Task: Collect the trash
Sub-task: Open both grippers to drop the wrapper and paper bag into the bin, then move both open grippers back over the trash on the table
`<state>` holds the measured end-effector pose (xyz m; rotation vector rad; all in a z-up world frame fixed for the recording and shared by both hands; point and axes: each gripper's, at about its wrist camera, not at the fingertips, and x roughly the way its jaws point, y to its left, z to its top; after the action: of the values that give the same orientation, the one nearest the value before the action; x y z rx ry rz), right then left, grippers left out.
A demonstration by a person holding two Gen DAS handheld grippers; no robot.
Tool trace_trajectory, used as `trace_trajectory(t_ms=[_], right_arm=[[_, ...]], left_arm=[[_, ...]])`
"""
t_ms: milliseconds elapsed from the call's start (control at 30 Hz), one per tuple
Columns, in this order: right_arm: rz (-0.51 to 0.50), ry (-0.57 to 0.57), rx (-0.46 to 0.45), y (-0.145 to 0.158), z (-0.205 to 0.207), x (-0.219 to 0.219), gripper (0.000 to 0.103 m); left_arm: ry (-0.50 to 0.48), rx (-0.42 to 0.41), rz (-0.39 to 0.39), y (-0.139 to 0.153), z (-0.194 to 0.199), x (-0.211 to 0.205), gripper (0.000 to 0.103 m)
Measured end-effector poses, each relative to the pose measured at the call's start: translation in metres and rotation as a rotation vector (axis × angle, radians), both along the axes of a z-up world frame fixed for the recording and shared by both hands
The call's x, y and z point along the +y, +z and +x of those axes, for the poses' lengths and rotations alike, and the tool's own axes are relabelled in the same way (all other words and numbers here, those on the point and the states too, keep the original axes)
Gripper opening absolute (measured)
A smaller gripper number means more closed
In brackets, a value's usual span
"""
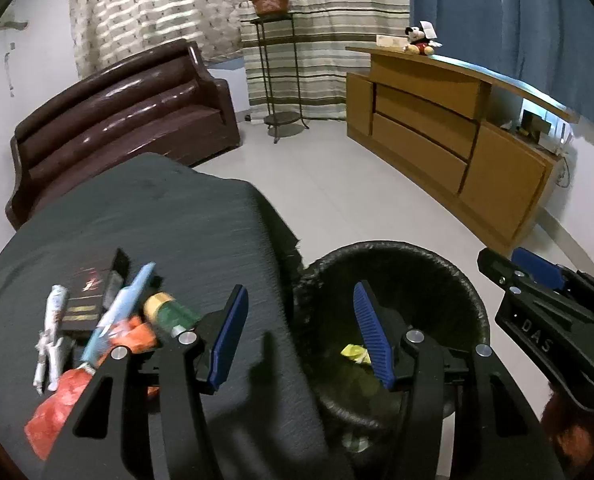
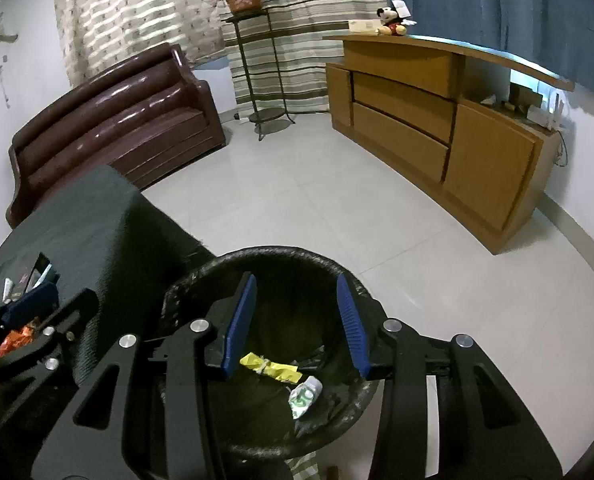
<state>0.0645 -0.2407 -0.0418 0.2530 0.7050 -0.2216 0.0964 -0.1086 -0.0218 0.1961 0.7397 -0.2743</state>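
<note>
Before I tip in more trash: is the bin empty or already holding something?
Not empty. The black bin holds a yellow wrapper and a white-green crumpled packet at its bottom.

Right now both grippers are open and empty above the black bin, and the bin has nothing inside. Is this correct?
Not quite: the bin is not empty. The right wrist view shows a yellow wrapper and a small white-green tube lying inside. The left gripper and right gripper are indeed open and empty.
</note>
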Motion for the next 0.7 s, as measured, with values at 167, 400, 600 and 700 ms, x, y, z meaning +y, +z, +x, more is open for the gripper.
trace_trajectory(t_ms=[167,400,600,700], right_arm=[[-0.003,0.037,0.005,0.005,-0.007,0.018,0.041],[-0.027,0.106,0.008,0.011,-0.016,0.055,0.046],[-0.043,0.181,0.008,0.017,-0.025,0.094,0.048],[-0.047,0.217,0.004,0.02,-0.028,0.114,0.048]], left_arm=[[0.03,-0.015,0.008,0.008,-0.011,0.023,0.054],[0.098,-0.017,0.019,0.013,-0.024,0.062,0.054],[0.164,-0.019,0.024,0.016,-0.038,0.104,0.054],[0.192,-0.024,0.022,0.019,-0.044,0.122,0.054]])
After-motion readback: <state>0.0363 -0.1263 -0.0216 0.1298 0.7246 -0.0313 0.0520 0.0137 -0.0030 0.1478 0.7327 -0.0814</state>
